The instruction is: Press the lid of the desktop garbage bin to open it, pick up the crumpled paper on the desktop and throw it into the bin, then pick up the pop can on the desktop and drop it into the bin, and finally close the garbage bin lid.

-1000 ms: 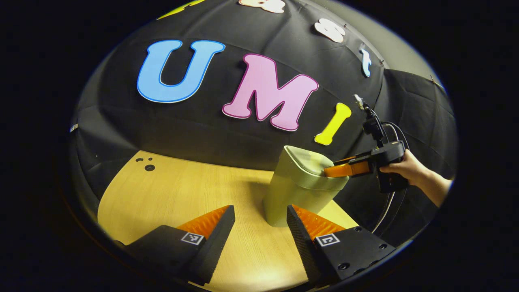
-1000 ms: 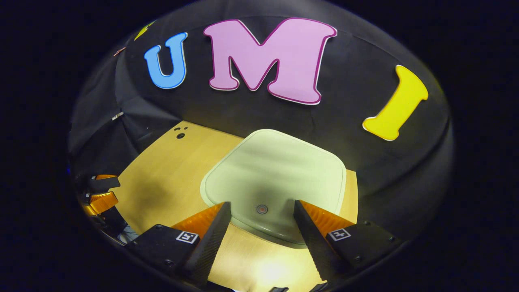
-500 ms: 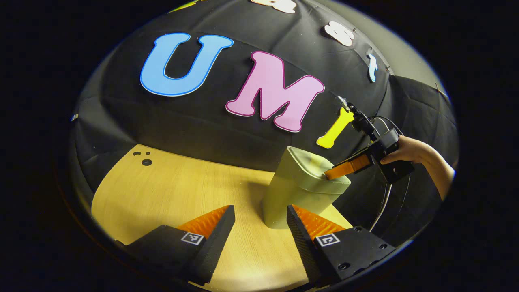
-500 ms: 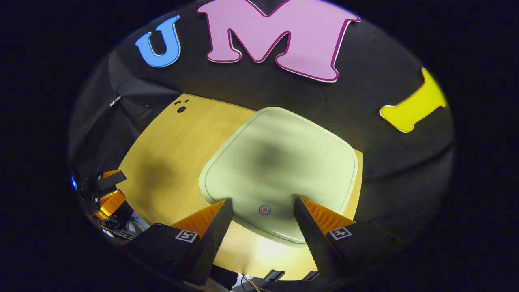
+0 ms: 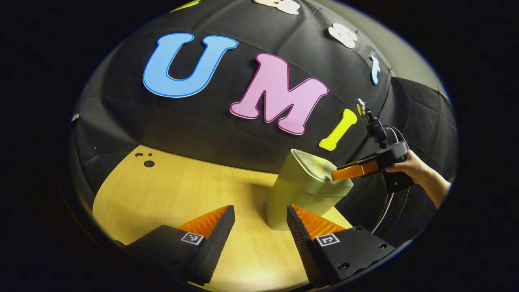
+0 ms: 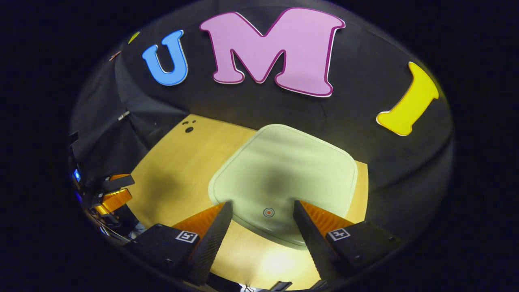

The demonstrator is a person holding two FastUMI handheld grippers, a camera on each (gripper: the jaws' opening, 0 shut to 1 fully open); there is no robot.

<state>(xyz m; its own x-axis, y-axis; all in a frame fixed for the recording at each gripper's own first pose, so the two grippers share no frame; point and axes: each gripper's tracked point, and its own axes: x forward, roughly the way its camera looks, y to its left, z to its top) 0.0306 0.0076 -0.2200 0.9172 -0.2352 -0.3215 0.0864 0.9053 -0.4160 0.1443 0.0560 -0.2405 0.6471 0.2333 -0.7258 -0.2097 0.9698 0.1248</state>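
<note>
Bin sits near the desk's far right corner, close to the black cloth wall. Pale green body, upright. Lid lies flat and closed on it, so contents can't be seen. A small round red mark sits near the lid's front edge.

Right claw is over that front edge of the lid, jaws spread wide with nothing between them; the red mark falls in the gap. In the left gripper view the right claw comes in from the right, held by a hand, its fingertips at the lid's right rim. Contact vs. just above: can't tell.

Left claw is low over the desk, well short of the bin, jaws wide apart and holding nothing. In the right gripper view it shows at the desk's left edge.

Open wood surface stretches left of the bin to the rounded desk edge. Three small dark holes sit near the far left corner. Little room between the bin and the right desk edge.
</note>
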